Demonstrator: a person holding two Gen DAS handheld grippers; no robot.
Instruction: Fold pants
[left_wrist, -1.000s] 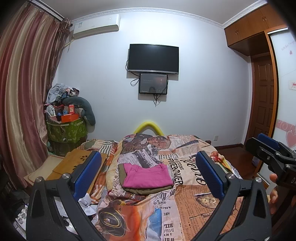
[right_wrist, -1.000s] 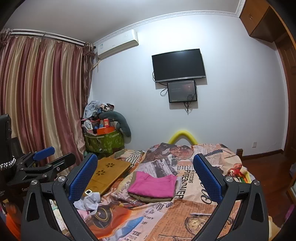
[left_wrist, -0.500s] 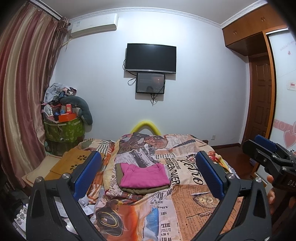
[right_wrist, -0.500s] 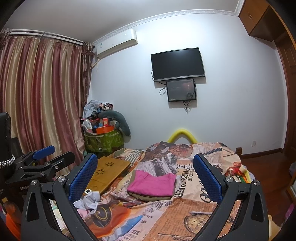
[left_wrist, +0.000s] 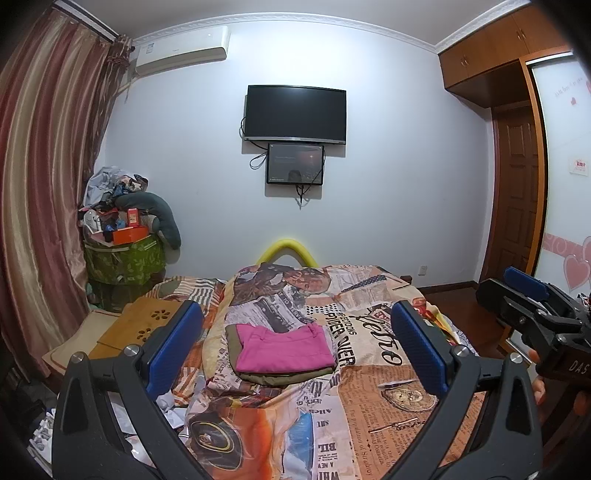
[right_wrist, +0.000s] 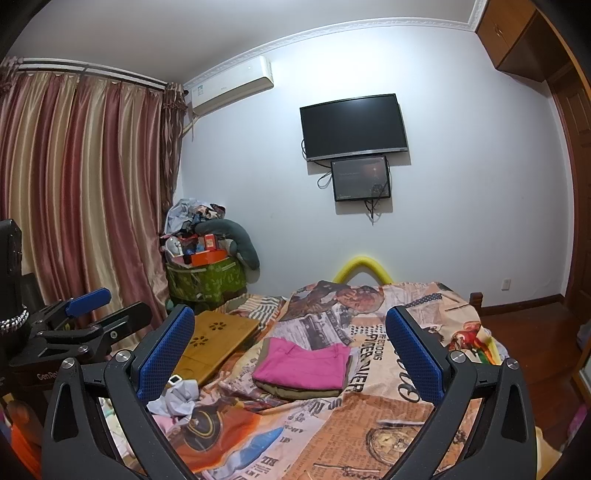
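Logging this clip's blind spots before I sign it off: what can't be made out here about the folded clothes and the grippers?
- Olive garment: both views; the pink pants cover all but its edges, so its type is unclear.
- Folds inside the pink pants: both views, hidden by the top layer.
- Right gripper: left view, cut off by the edge.
- Left gripper: right view, edge-on, so its opening is hard to judge there.

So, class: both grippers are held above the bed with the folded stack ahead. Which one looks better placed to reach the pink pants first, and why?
Neither clearly. The left gripper and right gripper are both open, empty and back from the pink pants. The pants sit nearly centred between each gripper's fingers.
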